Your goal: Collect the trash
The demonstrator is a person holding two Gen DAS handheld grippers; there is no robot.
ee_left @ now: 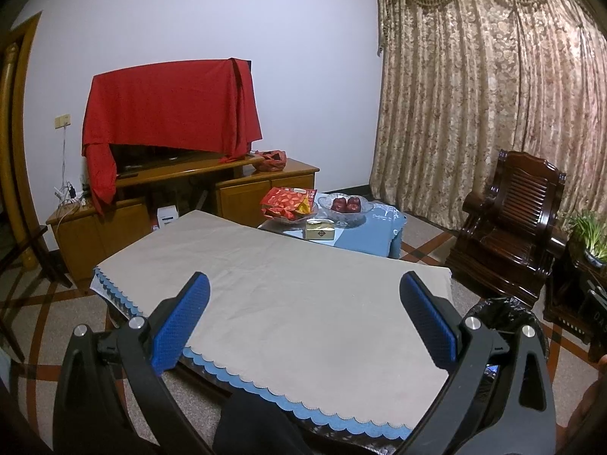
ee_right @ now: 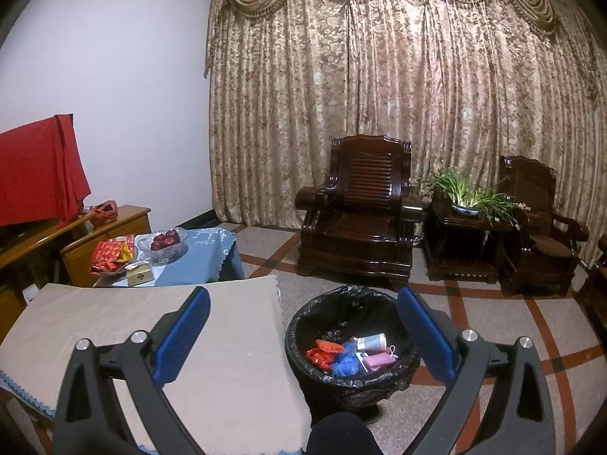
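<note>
A bin lined with a black bag (ee_right: pixel 303 326) stands on the floor right of the low table; its edge shows in the left wrist view (ee_left: pixel 504 311). Inside lie red, blue and pink scraps (ee_right: pixel 341 360) and a small white cup (ee_right: pixel 371 341). My right gripper (ee_right: pixel 303 303) is open and empty, held above the bin's near rim. My left gripper (ee_left: pixel 303 288) is open and empty over the table with a beige cloth (ee_left: pixel 288 276). I see no loose trash on the cloth.
At the table's far end stand a red snack bag (ee_left: pixel 288 204), a glass bowl of red fruit (ee_left: pixel 345 206) and a gold tissue box (ee_left: pixel 320 229). A TV cabinet (ee_left: pixel 159 197) stands left. Dark wooden armchairs (ee_right: pixel 356 208) and a plant stand (ee_right: pixel 466 235) line the curtain.
</note>
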